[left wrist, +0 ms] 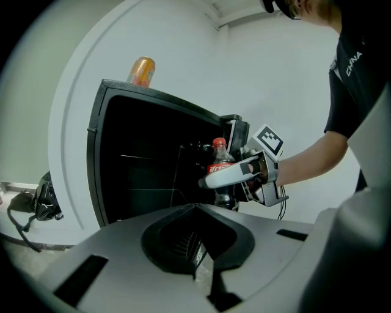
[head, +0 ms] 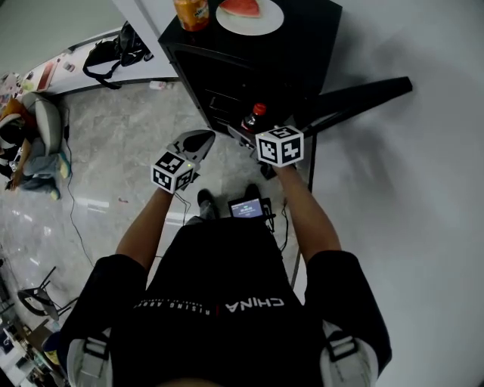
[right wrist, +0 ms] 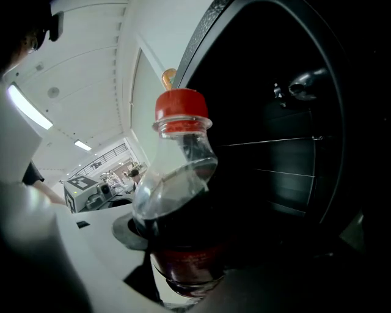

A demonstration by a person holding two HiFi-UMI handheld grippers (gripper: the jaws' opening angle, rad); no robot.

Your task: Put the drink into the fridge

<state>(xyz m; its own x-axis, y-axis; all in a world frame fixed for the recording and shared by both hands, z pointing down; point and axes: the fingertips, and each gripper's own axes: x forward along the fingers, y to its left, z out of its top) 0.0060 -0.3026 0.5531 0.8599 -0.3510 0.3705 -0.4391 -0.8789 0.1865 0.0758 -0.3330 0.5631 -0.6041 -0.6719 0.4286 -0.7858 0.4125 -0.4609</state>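
Note:
A cola bottle (head: pixel 254 117) with a red cap stands upright in my right gripper (head: pixel 250 133), which is shut on its body. The bottle is in front of the open black fridge (head: pixel 302 45), at the mouth of its dark inside. From the left gripper view the bottle (left wrist: pixel 220 160) and the right gripper (left wrist: pixel 231 177) show against the fridge (left wrist: pixel 146 159). In the right gripper view the bottle (right wrist: pixel 177 208) fills the middle, with wire shelves (right wrist: pixel 275 159) behind it. My left gripper (head: pixel 198 140) hangs to the left of the bottle, jaws together and empty, seen as (left wrist: pixel 195 208).
On top of the fridge stand an orange drink bottle (head: pixel 191 11) and a plate with watermelon (head: pixel 249 15). The fridge door (head: pixel 355 98) swings out to the right. A black bag (head: pixel 113 49) lies on the floor at the left, and a seated person (head: pixel 30 143) is further left.

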